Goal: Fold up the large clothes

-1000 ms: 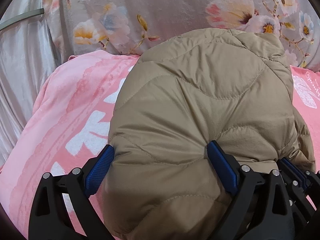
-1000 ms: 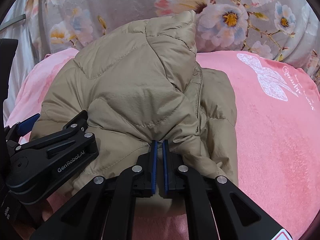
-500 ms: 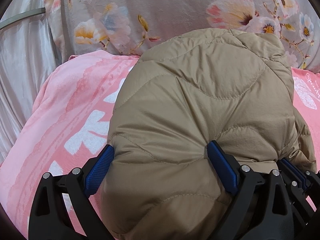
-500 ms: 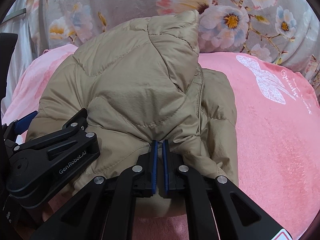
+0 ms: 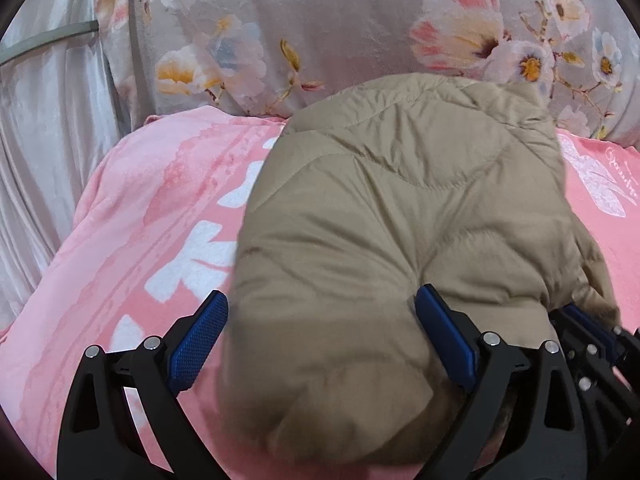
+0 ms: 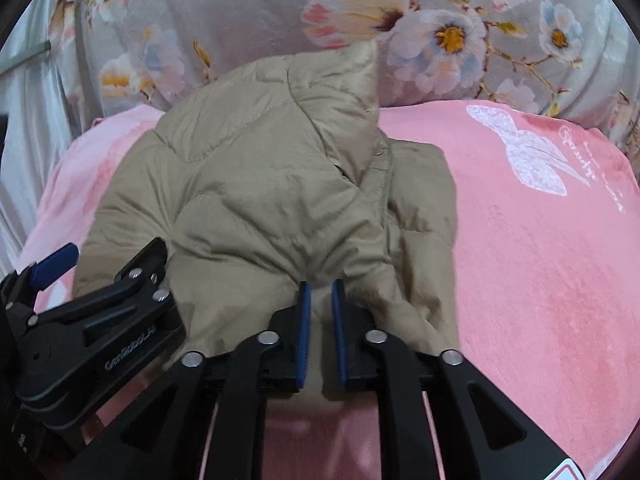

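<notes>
A: Where's the jacket (image 5: 400,216) seen?

B: It's laid in a bundle on the pink blanket (image 5: 152,208), w/ its far end propped against the floral cushion (image 5: 320,20) at the back. Quilted, tan, folded over on itself.

A: Left gripper (image 5: 320,344), what's shown?

B: Jaws are spread wide. A thick fold of the jacket is bulged between the blue pads (image 5: 444,340); the right-side pad is pressed into the fabric, the left one is shown just beside it, contact can't be told for sure. So it's read as open around the fold, not clamped.

A: And the right gripper (image 6: 320,320)?

B: Jaws are opening, a narrow gap is seen between the pads. Tan fabric is seen in the gap and just ahead of the tips, but no pinch is made out; frame's a bit blurred there.

A: Both seen together anywhere?

B: In the right wrist view the left gripper is shown at lower left, resting against the jacket's near edge.
</notes>
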{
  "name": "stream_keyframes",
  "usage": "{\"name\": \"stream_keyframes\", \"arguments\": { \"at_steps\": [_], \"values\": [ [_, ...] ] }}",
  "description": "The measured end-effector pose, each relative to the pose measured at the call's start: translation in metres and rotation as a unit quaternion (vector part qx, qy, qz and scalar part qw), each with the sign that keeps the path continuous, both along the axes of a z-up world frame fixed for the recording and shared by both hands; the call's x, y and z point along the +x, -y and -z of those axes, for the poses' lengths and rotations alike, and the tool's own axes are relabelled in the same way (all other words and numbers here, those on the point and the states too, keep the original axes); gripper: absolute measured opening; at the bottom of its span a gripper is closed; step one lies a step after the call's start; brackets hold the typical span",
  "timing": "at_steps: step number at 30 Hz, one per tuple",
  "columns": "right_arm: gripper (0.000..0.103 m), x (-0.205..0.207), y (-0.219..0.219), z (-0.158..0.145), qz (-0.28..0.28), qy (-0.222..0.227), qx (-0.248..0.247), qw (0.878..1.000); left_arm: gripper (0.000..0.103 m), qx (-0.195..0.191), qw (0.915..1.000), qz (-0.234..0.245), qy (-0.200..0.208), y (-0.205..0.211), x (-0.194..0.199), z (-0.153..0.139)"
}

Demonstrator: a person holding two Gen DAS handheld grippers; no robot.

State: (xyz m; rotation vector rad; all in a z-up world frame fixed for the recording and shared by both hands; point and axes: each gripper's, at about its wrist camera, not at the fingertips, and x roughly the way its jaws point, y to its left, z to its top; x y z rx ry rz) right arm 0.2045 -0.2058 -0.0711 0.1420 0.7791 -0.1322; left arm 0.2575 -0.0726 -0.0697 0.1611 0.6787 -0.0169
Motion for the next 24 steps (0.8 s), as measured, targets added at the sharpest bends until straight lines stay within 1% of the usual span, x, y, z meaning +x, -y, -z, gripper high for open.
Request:
{"name": "stream_keyframes", "arguments": {
  "at_steps": [1,2,3,5,6,9,11,13,15,17,20,24],
  "values": [
    [0.031,-0.01,0.0,-0.005,0.006,0.004,0.001,1.0,0.092,0.002,1.0,0.004,0.005,-0.003,-0.01,-0.005],
    [0.044,-0.022,0.0,-0.01,0.008,0.008,0.005,1.0,0.092,0.005,0.9999,0.006,0.006,-0.005,-0.019,-0.008],
    [0.053,-0.032,-0.001,-0.014,0.008,0.011,0.01,1.0,0.092,0.009,0.9999,0.006,0.008,-0.007,-0.03,-0.011],
    [0.063,-0.057,-0.002,-0.02,0.014,0.019,0.008,1.0,0.093,0.008,0.9999,0.008,0.006,-0.012,-0.049,-0.016],
    [0.065,-0.067,-0.002,-0.021,0.016,0.02,0.006,1.0,0.093,0.005,0.9999,0.008,0.005,-0.016,-0.061,-0.018],
    [0.069,-0.099,-0.005,-0.021,0.023,0.023,-0.003,0.999,0.094,0.004,1.0,0.007,-0.004,-0.023,-0.09,-0.017],
    [0.071,-0.12,-0.009,-0.02,0.024,0.026,-0.021,0.999,0.095,0.004,0.9999,0.005,-0.009,-0.027,-0.107,-0.015],
    [0.072,-0.135,-0.014,-0.016,0.024,0.025,-0.039,0.999,0.095,0.004,0.9999,0.003,-0.013,-0.03,-0.119,-0.012],
    [0.073,-0.147,-0.017,-0.012,0.02,0.023,-0.045,0.999,0.096,0.001,0.9998,0.0,-0.022,-0.033,-0.133,-0.007],
    [0.074,-0.158,-0.02,-0.008,0.019,0.02,-0.047,0.998,0.096,-0.002,0.9995,-0.002,-0.033,-0.036,-0.144,-0.002],
    [0.075,-0.17,-0.023,-0.003,0.022,0.015,-0.043,0.999,0.096,0.001,0.9993,-0.006,-0.037,-0.038,-0.157,0.004],
    [0.076,-0.174,-0.02,-0.005,0.026,0.021,-0.038,0.999,0.096,-0.003,0.9991,-0.005,-0.041,-0.041,-0.164,0.006]
  ]
}}
